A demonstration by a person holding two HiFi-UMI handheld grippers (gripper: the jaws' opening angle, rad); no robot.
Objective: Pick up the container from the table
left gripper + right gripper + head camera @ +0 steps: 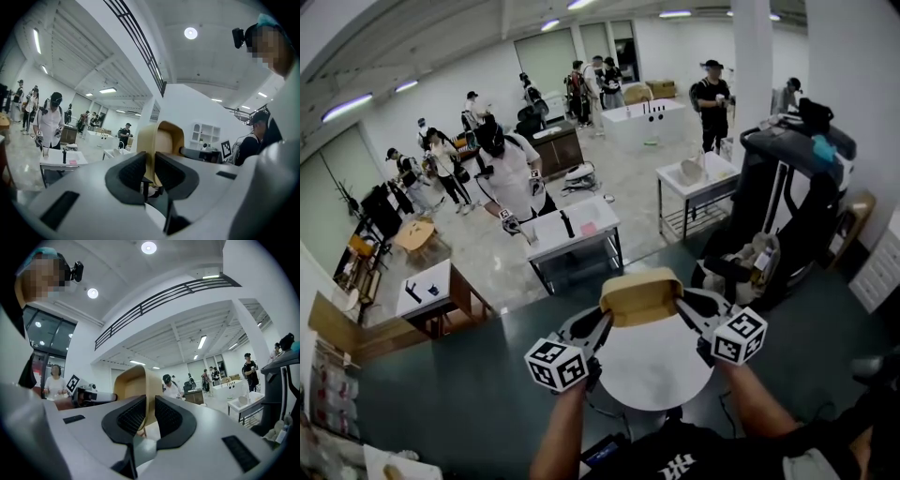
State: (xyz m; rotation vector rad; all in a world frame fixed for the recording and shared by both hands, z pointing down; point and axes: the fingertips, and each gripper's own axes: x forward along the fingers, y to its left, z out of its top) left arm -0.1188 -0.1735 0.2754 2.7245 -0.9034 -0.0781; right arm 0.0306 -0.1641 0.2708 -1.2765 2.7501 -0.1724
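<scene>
Left claw (602,323) is clenched on the left wall of the tan container (640,296); right claw (684,305) is clenched on its right wall; it hangs above the round white tabletop (652,380), apart from it.

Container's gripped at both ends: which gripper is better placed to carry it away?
Neither over the other: left gripper and right gripper each clamp an opposite wall of the container, so use both.

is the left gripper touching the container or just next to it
Touching. The left gripper view shows the left gripper with its two jaws closed on the wall of the container, one pad pressed against each side.
</scene>
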